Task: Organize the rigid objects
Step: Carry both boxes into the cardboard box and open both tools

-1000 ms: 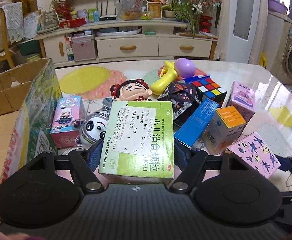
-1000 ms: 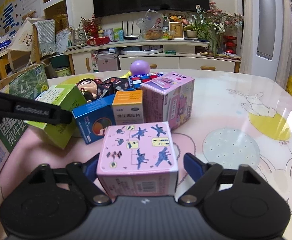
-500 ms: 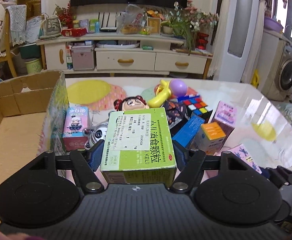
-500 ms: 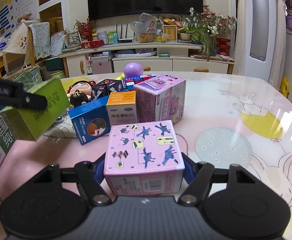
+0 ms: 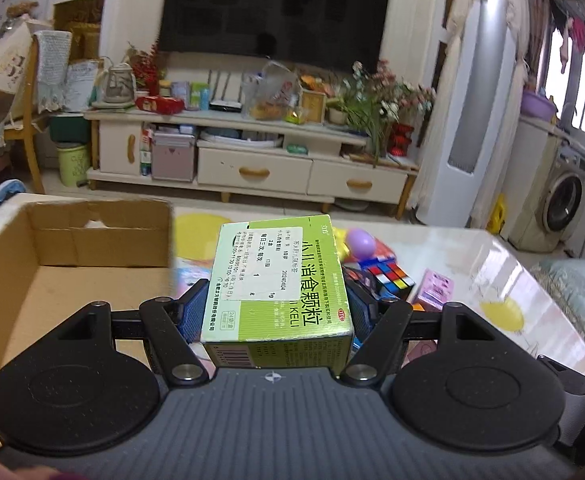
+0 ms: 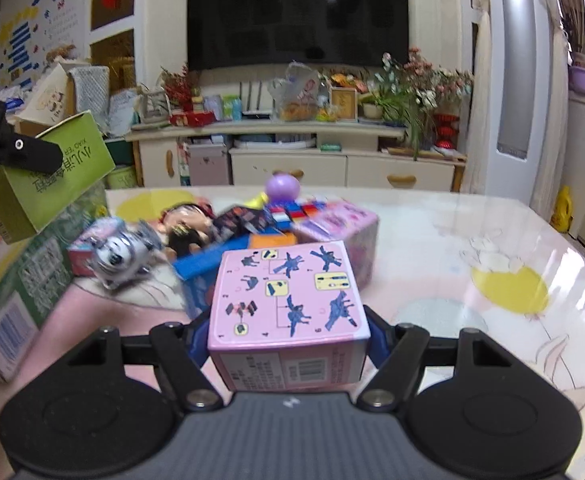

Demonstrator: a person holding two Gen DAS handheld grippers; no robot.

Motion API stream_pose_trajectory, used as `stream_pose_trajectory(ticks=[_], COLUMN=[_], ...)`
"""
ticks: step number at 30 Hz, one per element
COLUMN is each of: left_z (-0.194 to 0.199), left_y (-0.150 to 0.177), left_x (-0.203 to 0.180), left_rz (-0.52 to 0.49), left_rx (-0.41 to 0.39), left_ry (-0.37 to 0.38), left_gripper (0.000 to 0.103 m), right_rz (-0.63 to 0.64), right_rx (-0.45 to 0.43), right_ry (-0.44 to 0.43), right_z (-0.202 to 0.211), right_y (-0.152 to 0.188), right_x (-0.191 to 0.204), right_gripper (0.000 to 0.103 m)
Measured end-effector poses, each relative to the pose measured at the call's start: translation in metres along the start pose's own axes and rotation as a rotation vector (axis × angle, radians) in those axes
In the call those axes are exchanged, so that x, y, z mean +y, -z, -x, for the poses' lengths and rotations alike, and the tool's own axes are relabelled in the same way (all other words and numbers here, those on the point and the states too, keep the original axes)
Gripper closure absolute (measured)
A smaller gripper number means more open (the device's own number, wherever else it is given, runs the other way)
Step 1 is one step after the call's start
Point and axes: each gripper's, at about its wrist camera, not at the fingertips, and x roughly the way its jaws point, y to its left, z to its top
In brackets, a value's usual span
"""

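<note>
The green medicine box (image 5: 278,284) is pinched between the blue pads of the left gripper (image 5: 275,312), held level and lifted clear of the table (image 5: 472,264), beside the open cardboard carton (image 5: 64,252). Its top face carries large Chinese lettering and one white printed label; a barcode is seen on the near end. In the right wrist view the same box (image 6: 48,176) is seen tilted in the air at the left, above the carton's printed wall (image 6: 24,280).

The pink cube box (image 6: 288,312) is clamped by the right gripper (image 6: 288,336), likewise raised above the tabletop; dark blue figure drawings are printed on its top and a barcode on its near side.

Behind it, a cluster is left on the table: one second pink box (image 6: 340,228), one blue carton (image 6: 208,264), one orange-topped box (image 6: 270,240), one colour cube (image 5: 390,278), one purple-balled toy (image 6: 281,188), one doll (image 6: 188,224) and what appears, through motion blur, to be a panda figure (image 6: 118,254).
</note>
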Motion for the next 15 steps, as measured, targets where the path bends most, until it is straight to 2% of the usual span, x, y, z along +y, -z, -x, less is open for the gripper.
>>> stream_pose_trajectory(ticks=[8, 15], left_z=[0.012, 0.010], left_y=[-0.002, 0.000], left_x=[0.043, 0.075], left_rz=[0.068, 0.139], left_rx=[-0.035, -0.008], left_ry=[-0.092, -0.188], left_gripper=[0.017, 0.017], right_rz=[0.071, 0.125], right_rx=[-0.065, -0.101], right_ry=[-0.115, -0.245], right_z=[0.019, 0.031], right_y=[-0.026, -0.048], right_x=[0.051, 0.107], right_gripper=[0.032, 0.032])
